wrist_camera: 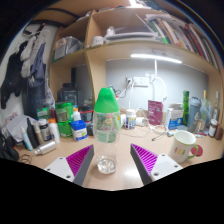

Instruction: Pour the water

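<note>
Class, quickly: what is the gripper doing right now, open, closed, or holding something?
Gripper: open; the green-capped bottle stands between its fingers, not clamped.

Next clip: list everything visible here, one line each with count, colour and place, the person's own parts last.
bottle: one, clear with a green cap, upright on the desk between the tool's fingers
desk: one, light wood, under everything
mug: one, white, on the desk beyond the right finger
green container: one, on the desk behind and left of the bottle
shelves: wooden, above the desk, holding books and clutter
small items: several, mixed colours, along the desk's back; too small to name
tool: one, purple pads, fingers apart with gaps either side of the bottle
</note>
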A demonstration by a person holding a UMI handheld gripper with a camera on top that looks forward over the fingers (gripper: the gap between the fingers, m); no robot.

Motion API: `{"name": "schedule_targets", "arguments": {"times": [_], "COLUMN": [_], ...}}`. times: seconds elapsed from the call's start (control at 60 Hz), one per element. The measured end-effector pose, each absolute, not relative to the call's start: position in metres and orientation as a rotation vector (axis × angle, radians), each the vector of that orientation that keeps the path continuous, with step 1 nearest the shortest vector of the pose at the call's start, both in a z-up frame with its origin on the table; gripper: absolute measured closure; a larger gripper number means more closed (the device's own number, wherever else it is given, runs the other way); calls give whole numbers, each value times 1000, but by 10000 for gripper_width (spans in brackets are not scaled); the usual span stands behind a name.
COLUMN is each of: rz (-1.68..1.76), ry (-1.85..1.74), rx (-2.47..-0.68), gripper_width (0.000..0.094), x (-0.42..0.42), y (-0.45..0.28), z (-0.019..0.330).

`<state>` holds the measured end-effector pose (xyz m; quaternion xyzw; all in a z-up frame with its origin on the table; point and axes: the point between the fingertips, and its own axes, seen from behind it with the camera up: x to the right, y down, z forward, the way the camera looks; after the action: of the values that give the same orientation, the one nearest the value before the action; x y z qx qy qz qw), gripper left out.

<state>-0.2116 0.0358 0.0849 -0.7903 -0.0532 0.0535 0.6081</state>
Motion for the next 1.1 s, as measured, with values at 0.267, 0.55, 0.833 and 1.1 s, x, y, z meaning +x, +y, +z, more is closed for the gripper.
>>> {"name": "schedule_targets", "arguments": {"times": [0.267, 0.55, 0.833, 1.1], "rz": [141, 172, 766, 1501], "ry": [-183, -162, 376, 1111], "rx": [-1789, -1863, -1821, -1607], "gripper_width": [460, 604, 608, 611], "x": [-240, -233, -167, -126], "y": [108, 108, 107, 111], "z": [68, 74, 174, 162]}}
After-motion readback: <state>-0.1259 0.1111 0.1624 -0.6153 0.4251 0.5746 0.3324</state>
